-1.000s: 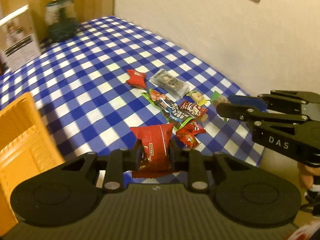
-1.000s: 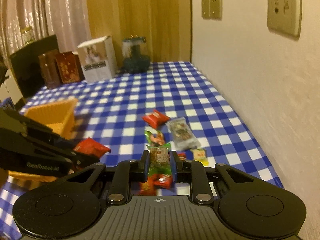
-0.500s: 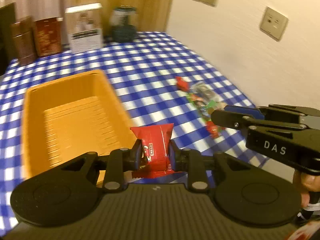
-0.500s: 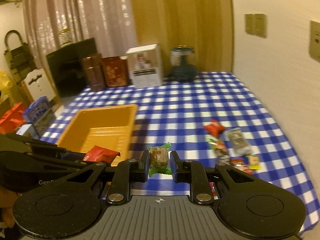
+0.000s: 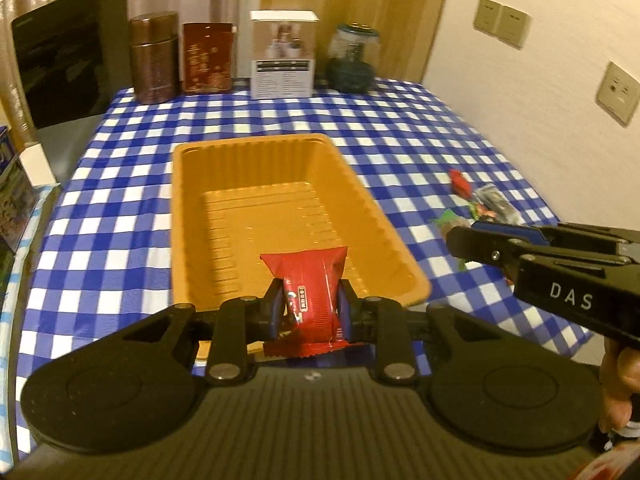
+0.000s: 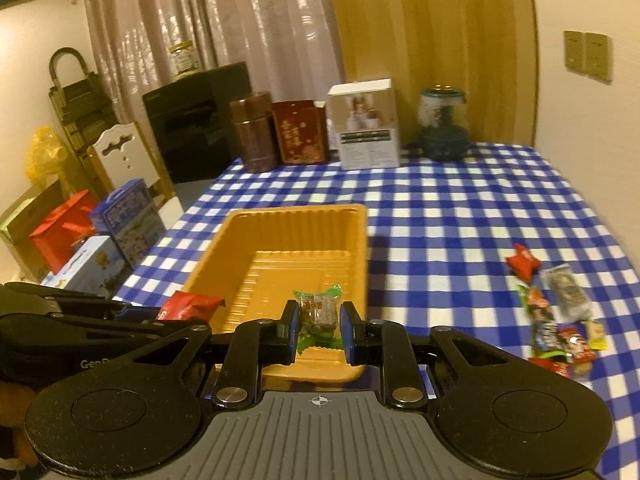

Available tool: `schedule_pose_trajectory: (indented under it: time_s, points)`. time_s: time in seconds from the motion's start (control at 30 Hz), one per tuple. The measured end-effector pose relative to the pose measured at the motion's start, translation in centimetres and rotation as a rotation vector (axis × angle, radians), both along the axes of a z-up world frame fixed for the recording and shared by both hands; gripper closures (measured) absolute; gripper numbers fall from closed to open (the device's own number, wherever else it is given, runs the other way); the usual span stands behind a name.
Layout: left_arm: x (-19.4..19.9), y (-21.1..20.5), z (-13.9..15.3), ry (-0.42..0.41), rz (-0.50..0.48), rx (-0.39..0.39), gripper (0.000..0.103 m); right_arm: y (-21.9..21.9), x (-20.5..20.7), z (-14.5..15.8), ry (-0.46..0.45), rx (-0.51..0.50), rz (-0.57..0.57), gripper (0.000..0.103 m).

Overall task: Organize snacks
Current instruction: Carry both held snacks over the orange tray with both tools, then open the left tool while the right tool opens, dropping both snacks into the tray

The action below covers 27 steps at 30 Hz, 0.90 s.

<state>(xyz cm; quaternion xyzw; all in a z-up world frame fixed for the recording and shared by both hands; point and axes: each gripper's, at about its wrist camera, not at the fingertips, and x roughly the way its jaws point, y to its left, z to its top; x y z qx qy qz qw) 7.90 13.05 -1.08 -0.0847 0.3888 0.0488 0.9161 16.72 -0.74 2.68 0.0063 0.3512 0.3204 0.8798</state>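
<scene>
- tray sits mid-table on the tablecloth, empty inside
- snack pile lies on the cloth right of the tray, well apart, near the wall side
- canister, tin, box, jar line the far edge (left to right)
- packet over the tray's near end, wrapped sweet probably too
</scene>
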Motion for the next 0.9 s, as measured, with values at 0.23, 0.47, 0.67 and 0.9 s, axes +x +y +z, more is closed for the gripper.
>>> schedule_pose_trajectory:
  time_s: [0.23,0.47,0.67,0.9]
  points:
    - [1.0,1.5,-0.9,0.006,0.028,-0.006,0.079,2.1,1.2,-1.0,0.023,-0.001,0.013,0.081]
    - [2.2,2.6,-1.8,0.017,0.044,-0.010,0.079,3.4,2.5,-2.1,0.041,-0.011,0.025,0.081]
    - [3.2,3.2,-2.5,0.027,0.041,-0.004,0.078,4.3,3.6,-3.0,0.057,-0.013,0.030,0.081]
    - [3.7,3.2,-2.9,0.033,0.039,0.053,0.061,4.7,4.3,-3.7,0.065,-0.016,0.031,0.081]
